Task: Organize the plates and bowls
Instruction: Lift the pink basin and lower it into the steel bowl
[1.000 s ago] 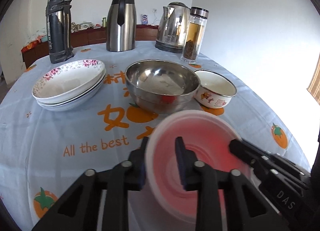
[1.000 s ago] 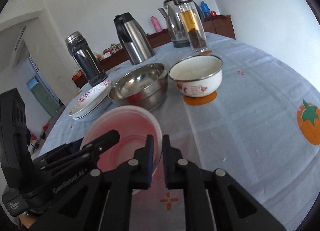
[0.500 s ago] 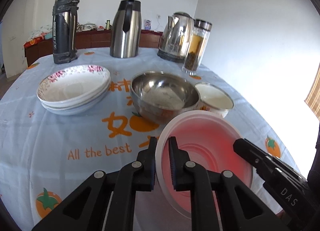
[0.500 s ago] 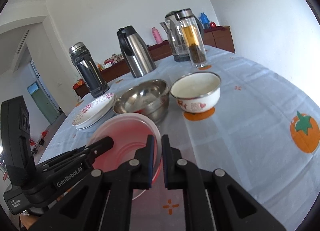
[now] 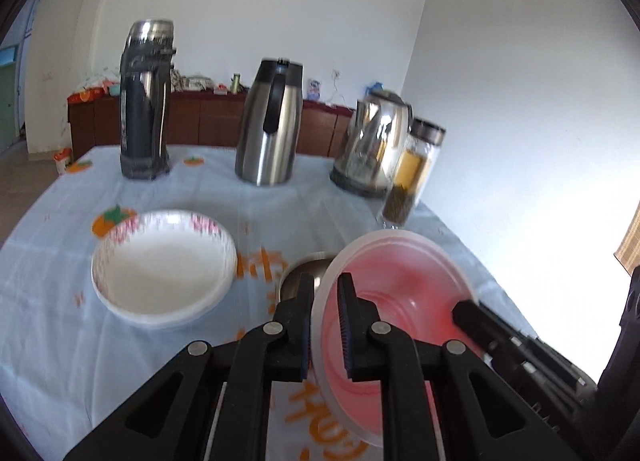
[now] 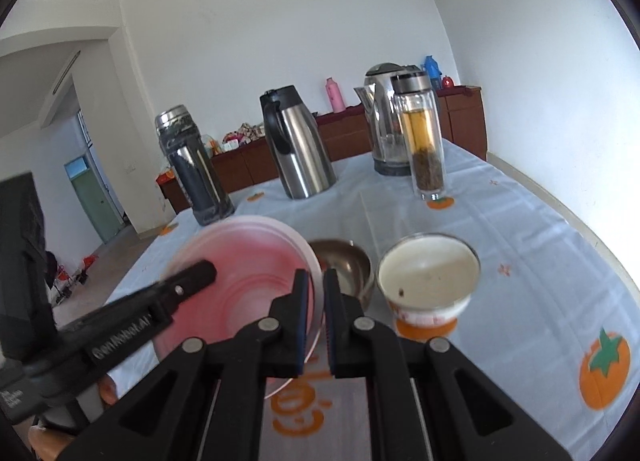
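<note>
I have both tools on the pink plastic bowl (image 5: 400, 293). My left hand-held gripper (image 5: 323, 325) is clamped on its left rim, the wall pinched between the blue pads, and my right hand-held gripper (image 6: 315, 321) is clamped on the opposite rim. The bowl hangs tilted above the table (image 5: 60, 341), clear of the cloth, over the near edge of the steel bowl (image 6: 344, 261). Just right of the steel bowl I see the white enamel bowl (image 6: 428, 273) standing on the blue tablecloth; to the left sit the stacked flowered plates (image 5: 164, 273). Along the far side stand a dark thermos (image 5: 146, 101), a steel carafe (image 5: 270, 125), an electric kettle (image 5: 372, 145) and a glass tea bottle (image 5: 412, 177).
</note>
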Tool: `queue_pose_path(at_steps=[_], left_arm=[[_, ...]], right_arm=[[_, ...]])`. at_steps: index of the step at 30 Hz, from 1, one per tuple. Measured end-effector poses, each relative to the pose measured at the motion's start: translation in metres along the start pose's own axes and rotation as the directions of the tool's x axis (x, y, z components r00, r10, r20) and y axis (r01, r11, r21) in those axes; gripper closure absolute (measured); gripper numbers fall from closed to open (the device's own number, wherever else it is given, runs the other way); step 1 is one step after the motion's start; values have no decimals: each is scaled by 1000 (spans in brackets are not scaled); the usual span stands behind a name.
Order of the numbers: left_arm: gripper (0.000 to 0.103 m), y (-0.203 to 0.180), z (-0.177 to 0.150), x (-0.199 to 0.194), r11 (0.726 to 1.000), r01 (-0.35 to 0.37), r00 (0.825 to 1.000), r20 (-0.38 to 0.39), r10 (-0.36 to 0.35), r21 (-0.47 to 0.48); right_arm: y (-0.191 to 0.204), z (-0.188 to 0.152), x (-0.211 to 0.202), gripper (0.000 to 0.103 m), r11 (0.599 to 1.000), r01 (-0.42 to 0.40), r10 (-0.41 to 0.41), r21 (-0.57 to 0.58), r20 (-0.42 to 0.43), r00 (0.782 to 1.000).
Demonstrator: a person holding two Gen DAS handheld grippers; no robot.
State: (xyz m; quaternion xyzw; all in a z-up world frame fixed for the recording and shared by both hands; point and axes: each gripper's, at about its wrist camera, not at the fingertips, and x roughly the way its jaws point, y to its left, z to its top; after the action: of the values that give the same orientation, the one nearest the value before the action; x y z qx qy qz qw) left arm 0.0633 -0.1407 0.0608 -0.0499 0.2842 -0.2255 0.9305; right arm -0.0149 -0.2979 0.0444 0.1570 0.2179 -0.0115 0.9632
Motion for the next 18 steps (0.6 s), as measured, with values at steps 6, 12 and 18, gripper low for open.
queue_pose_path(at_steps=[6,12,18], left_arm=[[89,3,16,26,1000,-12,1000,5,12,-27],[87,9,5,55,998,-17,999,-44,15,-54],[85,8,-4,78,999,-37,994,-103,33,-39]], right_arm=[[-4,15,23,95,999,6,-6,31,19,1000],[-17,7,45,95,998,16,-15,57,-21,1000],[-23,6,57,95,998,37,-35,50,-43,998]])
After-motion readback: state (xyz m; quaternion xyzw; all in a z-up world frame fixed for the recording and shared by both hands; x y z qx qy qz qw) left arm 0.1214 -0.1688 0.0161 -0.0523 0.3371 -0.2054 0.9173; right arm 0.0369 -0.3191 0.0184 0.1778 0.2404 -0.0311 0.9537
